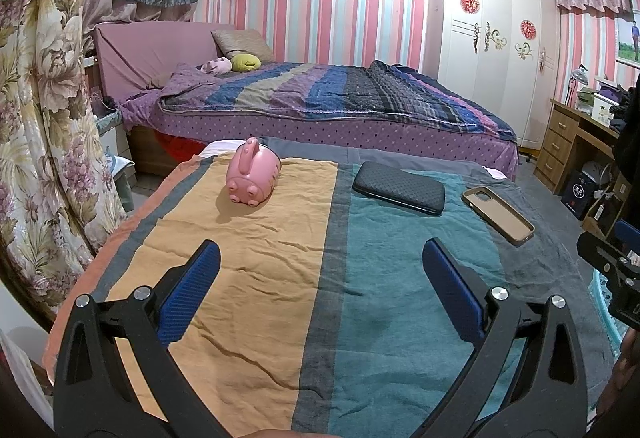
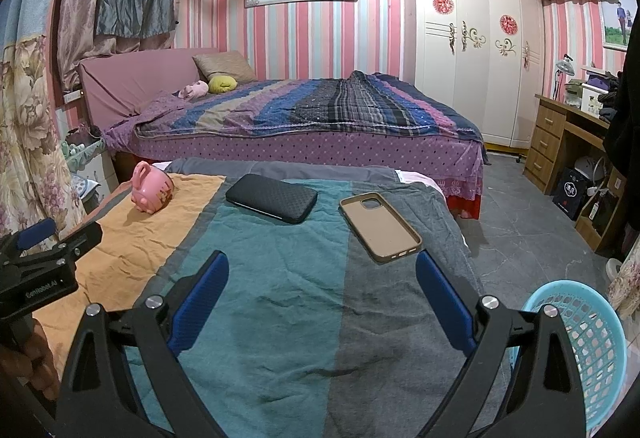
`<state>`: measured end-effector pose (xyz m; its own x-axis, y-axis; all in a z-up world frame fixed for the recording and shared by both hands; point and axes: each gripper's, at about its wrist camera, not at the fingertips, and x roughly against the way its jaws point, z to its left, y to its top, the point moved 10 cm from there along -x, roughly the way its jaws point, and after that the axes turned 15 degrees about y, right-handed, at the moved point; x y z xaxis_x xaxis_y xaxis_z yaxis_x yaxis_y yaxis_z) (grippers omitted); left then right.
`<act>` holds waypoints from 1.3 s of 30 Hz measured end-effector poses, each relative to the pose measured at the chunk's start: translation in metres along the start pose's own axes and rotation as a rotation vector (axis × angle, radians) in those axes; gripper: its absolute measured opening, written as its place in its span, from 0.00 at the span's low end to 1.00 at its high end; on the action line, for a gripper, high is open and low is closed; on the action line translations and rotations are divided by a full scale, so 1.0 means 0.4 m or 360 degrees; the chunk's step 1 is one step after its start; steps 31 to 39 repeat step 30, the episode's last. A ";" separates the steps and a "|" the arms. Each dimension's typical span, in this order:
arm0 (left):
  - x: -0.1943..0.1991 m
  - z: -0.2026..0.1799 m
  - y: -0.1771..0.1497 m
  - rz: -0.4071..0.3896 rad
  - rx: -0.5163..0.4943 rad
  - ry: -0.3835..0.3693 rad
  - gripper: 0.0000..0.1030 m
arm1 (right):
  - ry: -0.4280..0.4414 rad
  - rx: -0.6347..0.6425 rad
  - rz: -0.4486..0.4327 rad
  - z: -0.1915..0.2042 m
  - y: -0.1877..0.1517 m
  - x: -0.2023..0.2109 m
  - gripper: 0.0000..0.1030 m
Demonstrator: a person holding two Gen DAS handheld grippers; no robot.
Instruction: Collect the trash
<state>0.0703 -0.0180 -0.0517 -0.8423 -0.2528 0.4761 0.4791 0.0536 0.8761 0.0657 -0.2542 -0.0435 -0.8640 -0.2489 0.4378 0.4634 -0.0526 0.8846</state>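
Observation:
A pink pig-shaped toy [image 1: 253,177] lies on the orange stripe of the cloth-covered table [image 1: 280,278]; it also shows in the right wrist view [image 2: 151,192]. A black case [image 1: 399,188] [image 2: 272,197] and a tan phone case [image 1: 497,209] [image 2: 380,226] lie on the teal and grey stripes. My left gripper [image 1: 320,258] is open and empty above the cloth, short of the toy. My right gripper [image 2: 322,270] is open and empty, with the tan phone case just beyond its right finger. A light blue mesh basket [image 2: 592,350] stands at the table's right side.
A bed [image 2: 300,118] with a striped quilt stands beyond the table. A white wardrobe [image 2: 472,38] and a wooden desk [image 2: 560,142] are at the right. Floral curtains [image 1: 44,118] hang at the left. Grey floor [image 2: 520,214] lies right of the table.

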 end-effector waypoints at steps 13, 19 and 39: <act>0.001 0.002 0.000 -0.0001 -0.0022 0.0013 0.95 | 0.0007 0.0010 0.0002 0.003 -0.005 -0.004 0.90; 0.001 0.001 0.000 -0.0004 -0.0019 0.0012 0.95 | 0.0007 0.0009 0.0001 0.002 -0.005 -0.004 0.90; -0.011 -0.002 -0.004 -0.0006 -0.0030 0.0037 0.95 | 0.0002 0.0007 0.0000 0.000 -0.007 -0.002 0.90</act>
